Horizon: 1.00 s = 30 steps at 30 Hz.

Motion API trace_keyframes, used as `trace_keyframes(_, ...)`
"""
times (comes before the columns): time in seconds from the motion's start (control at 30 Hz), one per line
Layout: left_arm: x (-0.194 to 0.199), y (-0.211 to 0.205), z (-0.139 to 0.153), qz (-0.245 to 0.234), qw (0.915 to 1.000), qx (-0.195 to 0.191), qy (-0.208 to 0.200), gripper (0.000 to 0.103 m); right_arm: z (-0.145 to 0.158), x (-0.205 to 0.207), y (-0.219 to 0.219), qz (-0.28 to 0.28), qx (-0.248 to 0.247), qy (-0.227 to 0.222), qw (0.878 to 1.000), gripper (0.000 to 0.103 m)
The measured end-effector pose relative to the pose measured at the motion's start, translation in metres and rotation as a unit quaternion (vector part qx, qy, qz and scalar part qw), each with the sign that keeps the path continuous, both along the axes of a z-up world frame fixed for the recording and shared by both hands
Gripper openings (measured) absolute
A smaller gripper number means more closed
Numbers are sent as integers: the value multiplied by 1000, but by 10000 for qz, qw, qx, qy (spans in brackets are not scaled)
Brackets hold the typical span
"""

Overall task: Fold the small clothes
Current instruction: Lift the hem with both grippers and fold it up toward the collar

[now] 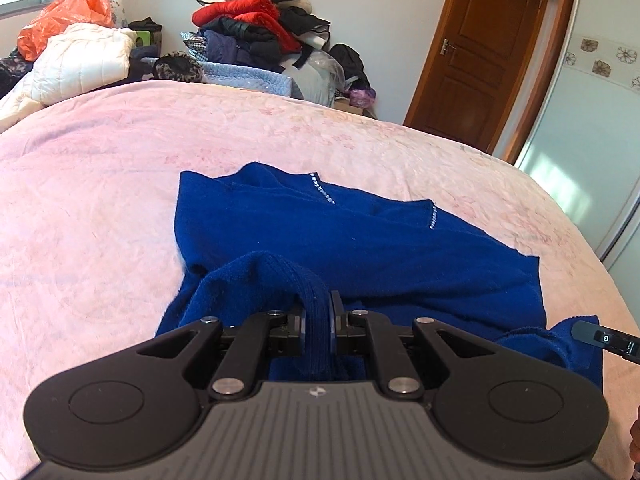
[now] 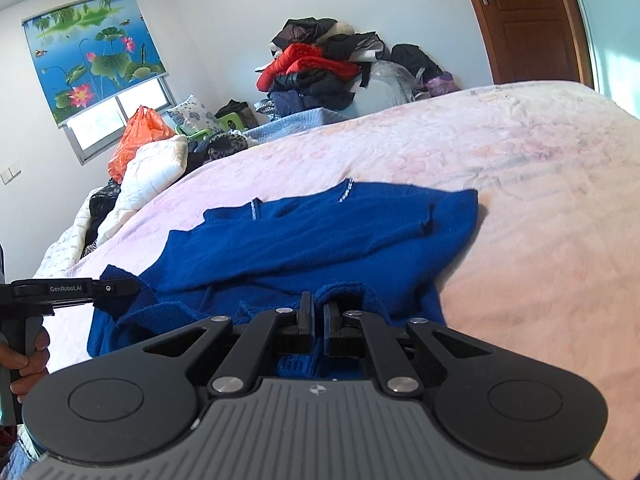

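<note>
We have the blue sweater (image 1: 360, 240) spread across the middle of the pink bed (image 1: 100, 200), its sparkly trim lying toward the far side, and both tools are clamped on its near hem: the left gripper (image 1: 319, 320) has its fingers (image 1: 301, 322) pinched on a ribbed bunch of the knit at the bottom centre of its view, and the right gripper (image 2: 318, 320) grips the other near corner the same way — the fabric there is thin between the pads, so we take it as held, though the view is tight. To do this fold well, we should carry both corners forward together at equal height, keep the hem taut between us, and lay it squarely toward the trimmed edge before letting go. Nothing lies on the bed in our path. The clothes pile (image 1: 256, 28) and orange bag (image 1: 68, 12) in the upper left stay well apart, as does the wooden door (image 1: 480, 48) at upper right.
</note>
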<state>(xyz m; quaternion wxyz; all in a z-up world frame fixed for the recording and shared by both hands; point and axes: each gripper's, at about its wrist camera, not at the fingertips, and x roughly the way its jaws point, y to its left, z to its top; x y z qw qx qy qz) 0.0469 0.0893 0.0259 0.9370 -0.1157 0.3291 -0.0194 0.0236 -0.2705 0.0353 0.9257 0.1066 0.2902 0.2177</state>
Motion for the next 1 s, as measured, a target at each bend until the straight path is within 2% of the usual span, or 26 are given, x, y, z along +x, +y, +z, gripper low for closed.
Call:
trace_keyframes(0.63,19,11,16,273,9990,40,-351,10,23,29,11,-118,53,-413,9991,8)
trace_keyframes(1.0,51,9,28,305,9976,188,-598,10,32,57,12,-252,121,-605,9978,8)
